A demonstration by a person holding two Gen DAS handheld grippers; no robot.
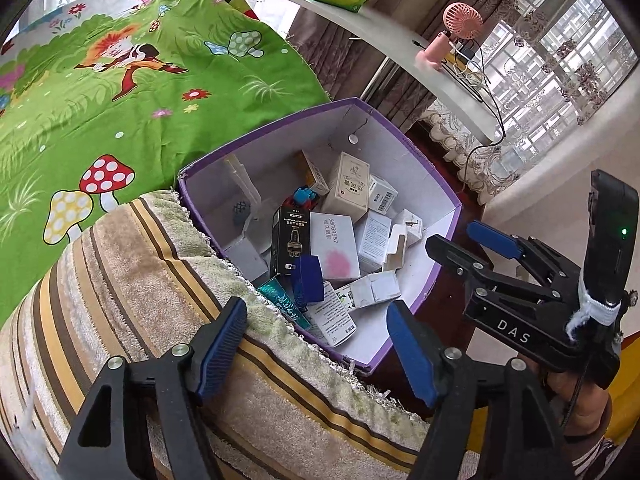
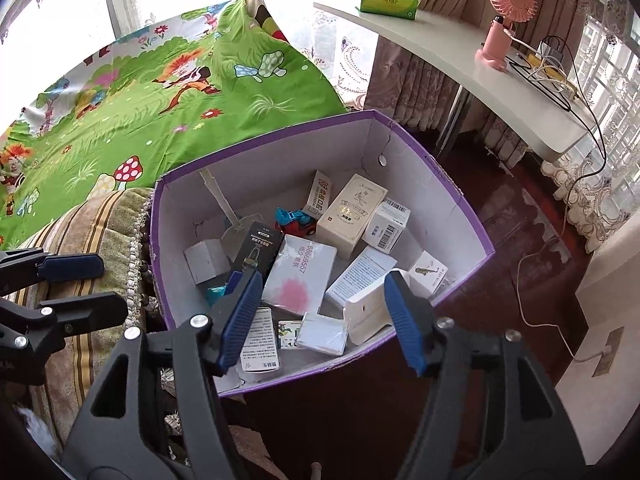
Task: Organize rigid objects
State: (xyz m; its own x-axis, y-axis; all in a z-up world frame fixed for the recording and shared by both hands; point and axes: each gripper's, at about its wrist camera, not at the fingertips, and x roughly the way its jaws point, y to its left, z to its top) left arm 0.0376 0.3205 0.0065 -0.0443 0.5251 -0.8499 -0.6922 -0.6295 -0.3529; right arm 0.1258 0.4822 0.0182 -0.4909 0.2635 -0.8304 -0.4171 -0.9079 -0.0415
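Teal packet point(image 1: 285, 305) partly under blue pad and box point(image 1: 224, 168) wall. Toy car point(image 2: 295, 221) half hidden behind cartons. Small print illegible.

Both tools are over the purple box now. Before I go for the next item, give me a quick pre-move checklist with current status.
1. Left tool empty: ok, open, nothing between its pads.
2. Right tool empty: ok, open, nothing gripped.
3. Purple box accessible: ok, top open, items loose inside.
4. Box seated securely: cannot tell, it sits against the striped towel with dark floor beyond its far side; its base is hidden.
5. Blue item settled inside the box: ok, lying among the cartons.
6. More items left outside to collect: cannot tell, none show on the towel or the green cartoon sheet in view.
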